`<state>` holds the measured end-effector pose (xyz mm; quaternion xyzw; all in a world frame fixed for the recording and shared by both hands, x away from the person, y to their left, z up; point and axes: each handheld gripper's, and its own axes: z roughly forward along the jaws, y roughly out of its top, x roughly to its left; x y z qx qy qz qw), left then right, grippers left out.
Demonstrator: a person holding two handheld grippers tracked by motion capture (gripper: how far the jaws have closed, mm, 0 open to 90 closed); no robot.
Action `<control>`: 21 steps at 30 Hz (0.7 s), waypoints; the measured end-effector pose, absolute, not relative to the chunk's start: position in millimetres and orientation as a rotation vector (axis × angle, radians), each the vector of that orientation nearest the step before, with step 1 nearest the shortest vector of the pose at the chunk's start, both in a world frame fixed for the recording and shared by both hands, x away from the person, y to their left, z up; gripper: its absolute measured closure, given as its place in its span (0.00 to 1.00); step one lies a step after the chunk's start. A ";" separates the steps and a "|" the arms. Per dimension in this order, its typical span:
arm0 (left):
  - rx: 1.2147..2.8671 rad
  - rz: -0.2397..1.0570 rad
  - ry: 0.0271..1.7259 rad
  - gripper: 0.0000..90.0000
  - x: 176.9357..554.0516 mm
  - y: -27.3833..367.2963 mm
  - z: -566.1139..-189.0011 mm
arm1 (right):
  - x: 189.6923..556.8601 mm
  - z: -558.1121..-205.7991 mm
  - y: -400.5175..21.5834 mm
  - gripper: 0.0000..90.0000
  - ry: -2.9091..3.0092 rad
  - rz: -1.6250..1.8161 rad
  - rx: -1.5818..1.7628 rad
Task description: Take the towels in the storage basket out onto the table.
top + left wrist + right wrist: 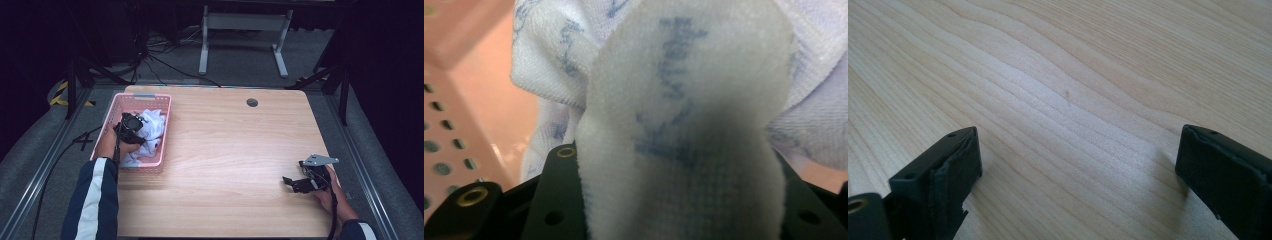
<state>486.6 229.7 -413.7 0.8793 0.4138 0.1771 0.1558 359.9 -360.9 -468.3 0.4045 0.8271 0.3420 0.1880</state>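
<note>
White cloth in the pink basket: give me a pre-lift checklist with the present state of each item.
1. Fold of the white cloth sits between the left gripper's jaws: ok.
2. Pads pressing firmly enough to hold it: cannot tell; the cloth hides the pads.
3. Rest of the cloth free of the pink basket: cannot tell; much of it is still bunched inside.
4. Basket upright on the table: ok.
5. Right gripper open, off to the side, nothing between its jaws: ok.
6. Bare tabletop beside the basket to lay the cloth on: ok.
</note>
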 end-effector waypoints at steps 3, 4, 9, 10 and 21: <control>2.419 0.559 1.182 0.64 480.6 236.2 -397.9 | 359.9 -468.5 -360.8 0.05 2.326 0.964 1.138; 2.394 0.584 1.174 0.65 478.5 237.5 -392.2 | 359.9 -468.3 -360.9 0.05 2.327 0.963 1.137; 2.273 0.674 1.136 0.65 466.2 241.8 -359.9 | 359.9 -468.6 -360.7 0.06 2.324 0.966 1.139; 2.249 0.675 1.122 0.65 463.3 242.9 -352.1 | 359.9 -468.5 -360.7 0.05 2.325 0.965 1.138; 2.150 0.734 0.961 0.65 436.5 221.7 -302.7 | 359.6 -468.4 -360.8 0.05 2.325 0.962 1.140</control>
